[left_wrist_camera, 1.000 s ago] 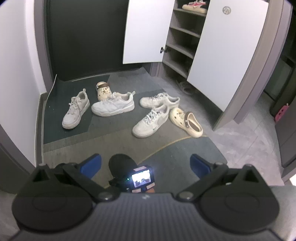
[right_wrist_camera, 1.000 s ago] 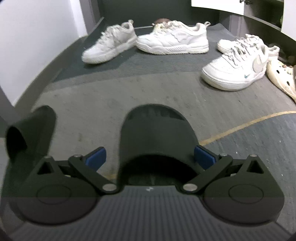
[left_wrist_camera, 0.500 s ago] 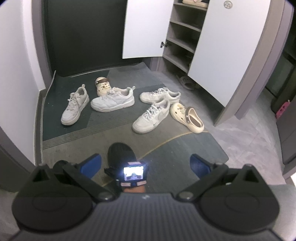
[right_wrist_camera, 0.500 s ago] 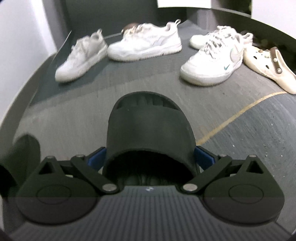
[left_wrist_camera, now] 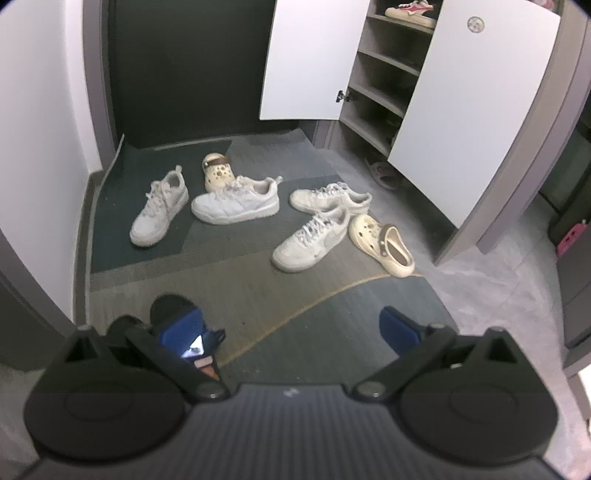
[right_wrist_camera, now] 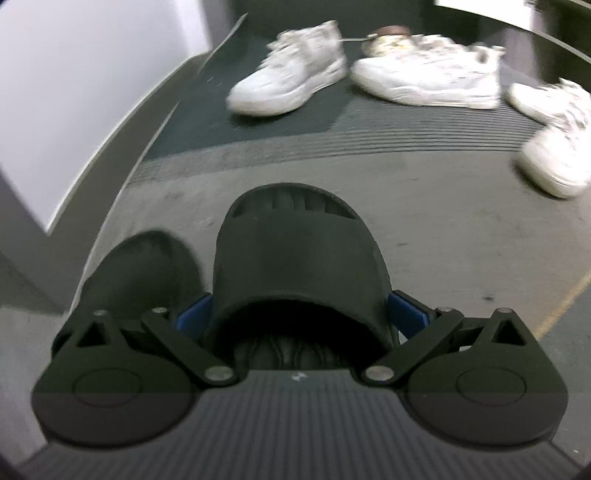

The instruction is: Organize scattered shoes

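Observation:
My right gripper (right_wrist_camera: 301,314) is shut on a black slide slipper (right_wrist_camera: 299,254), its blue pads pressing the slipper's sides. A second black slipper (right_wrist_camera: 136,273) lies just left of it on the floor. My left gripper (left_wrist_camera: 291,326) is open and empty, high above the mat. The right gripper's lit camera screen (left_wrist_camera: 194,347) shows below its left finger, beside a black slipper (left_wrist_camera: 166,306). Several white sneakers (left_wrist_camera: 236,201) and two cream clogs (left_wrist_camera: 380,240) lie scattered on the mat ahead.
An open shoe cabinet (left_wrist_camera: 384,81) with white doors (left_wrist_camera: 465,107) stands at the back right, a pink-and-white shoe (left_wrist_camera: 408,9) on its top shelf and a sandal (left_wrist_camera: 380,173) at its foot. A white wall (left_wrist_camera: 40,129) runs along the left.
The right gripper, holding the black slipper, has swung left, so the second black slipper now lies close beside it. The left gripper's view has shifted right and tilted up slightly.

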A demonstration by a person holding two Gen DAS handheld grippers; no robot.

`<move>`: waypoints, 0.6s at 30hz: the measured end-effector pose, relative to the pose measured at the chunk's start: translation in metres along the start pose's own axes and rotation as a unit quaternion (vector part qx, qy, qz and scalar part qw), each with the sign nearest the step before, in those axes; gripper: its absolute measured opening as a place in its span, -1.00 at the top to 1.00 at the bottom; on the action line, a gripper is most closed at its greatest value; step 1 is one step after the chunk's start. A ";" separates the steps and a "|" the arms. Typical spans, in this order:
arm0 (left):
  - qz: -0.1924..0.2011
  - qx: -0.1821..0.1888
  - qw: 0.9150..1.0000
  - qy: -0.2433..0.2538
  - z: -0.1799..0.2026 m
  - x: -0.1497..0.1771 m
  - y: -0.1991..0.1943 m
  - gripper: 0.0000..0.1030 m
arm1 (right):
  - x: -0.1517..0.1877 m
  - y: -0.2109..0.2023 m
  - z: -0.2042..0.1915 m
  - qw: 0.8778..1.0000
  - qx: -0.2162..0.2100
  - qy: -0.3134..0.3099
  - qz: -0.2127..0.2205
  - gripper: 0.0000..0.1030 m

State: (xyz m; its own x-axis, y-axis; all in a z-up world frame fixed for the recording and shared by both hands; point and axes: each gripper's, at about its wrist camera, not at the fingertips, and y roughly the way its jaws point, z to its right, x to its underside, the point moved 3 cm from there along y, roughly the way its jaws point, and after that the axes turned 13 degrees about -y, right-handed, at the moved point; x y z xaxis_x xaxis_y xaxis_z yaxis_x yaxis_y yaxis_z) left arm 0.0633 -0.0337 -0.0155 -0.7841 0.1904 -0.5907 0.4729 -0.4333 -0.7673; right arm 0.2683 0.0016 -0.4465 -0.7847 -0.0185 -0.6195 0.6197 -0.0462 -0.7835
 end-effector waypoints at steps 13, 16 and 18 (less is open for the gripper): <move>-0.052 0.028 0.998 0.022 0.017 0.016 0.006 -1.00 | 0.028 -0.066 -0.006 0.990 0.062 -0.012 0.127 -1.00; -0.051 0.029 0.998 0.014 0.013 0.016 0.004 -1.00 | 0.034 -0.076 -0.023 0.988 0.053 -0.026 0.142 -0.99; -0.050 0.030 0.998 0.009 0.010 0.015 0.002 -1.00 | 0.036 -0.072 -0.034 0.990 0.027 -0.025 0.134 -0.97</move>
State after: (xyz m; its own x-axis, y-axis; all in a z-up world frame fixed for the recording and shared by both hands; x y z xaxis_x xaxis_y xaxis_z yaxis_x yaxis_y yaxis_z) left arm 0.0485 -0.0408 -0.0237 -0.8189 0.2513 -0.5161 0.3668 -0.4624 -0.8072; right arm 0.1957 0.0379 -0.4141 -0.5925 -0.0870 -0.8009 0.8054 -0.0858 -0.5865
